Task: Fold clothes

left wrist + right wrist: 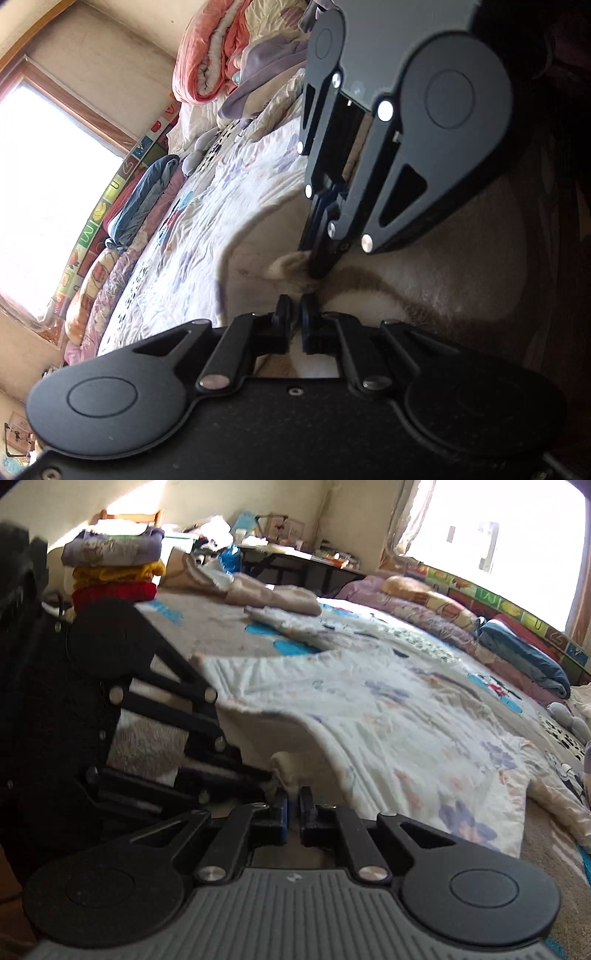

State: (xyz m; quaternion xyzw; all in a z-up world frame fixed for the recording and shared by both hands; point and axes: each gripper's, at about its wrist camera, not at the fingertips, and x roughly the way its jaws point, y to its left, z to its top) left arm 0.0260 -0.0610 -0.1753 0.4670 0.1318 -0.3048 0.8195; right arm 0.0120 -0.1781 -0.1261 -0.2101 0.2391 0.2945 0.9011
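Showing folded stack (112, 559) only rightward, both hand-held grippers (295, 306) pinching garment (388, 716).

Garment (388, 716): white w/ pale purple & peach floral print, beige fleecy lining. Bed cover (221, 627): grey-beige w/ blue patches. Stack at bed's far left corner: red (114, 592), mustard (118, 572), lilac (110, 548). Both grippers black, blue pads (283, 814).
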